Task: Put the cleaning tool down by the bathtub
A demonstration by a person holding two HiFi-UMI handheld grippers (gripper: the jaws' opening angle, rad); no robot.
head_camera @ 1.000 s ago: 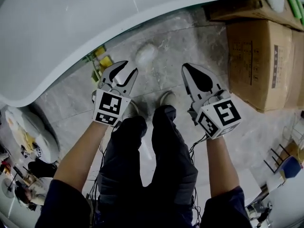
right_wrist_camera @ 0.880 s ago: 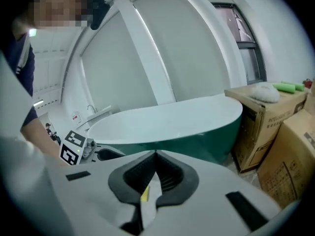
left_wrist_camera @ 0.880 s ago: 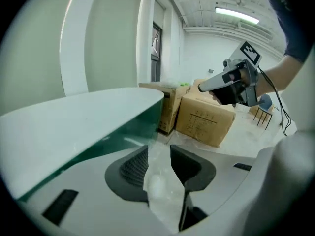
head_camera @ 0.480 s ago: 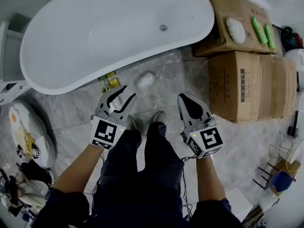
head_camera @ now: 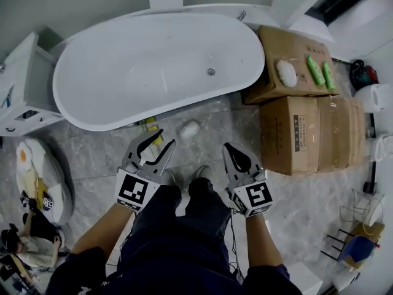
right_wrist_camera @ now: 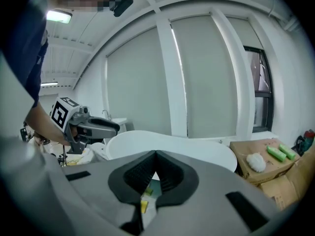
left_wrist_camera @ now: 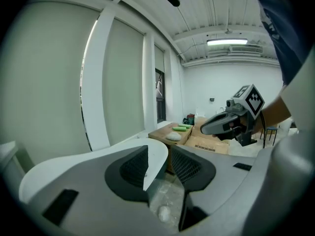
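Left gripper (head_camera: 163, 137): I read jaws apart, nothing between. Right gripper (head_camera: 228, 148): jaws closed tip to tip, empty. Both held low over person's legs (head_camera: 184, 226). White scrub puff (head_camera: 188, 128) lies on marble floor (head_camera: 98, 146), just beside bathtub (head_camera: 135, 66), ahead of both grippers, touching neither. Cardboard boxes (head_camera: 295, 128) to right.

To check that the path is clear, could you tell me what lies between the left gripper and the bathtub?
In the head view, a small yellow-green item sits on the floor there, at the foot of the bathtub; the rest is bare tile.
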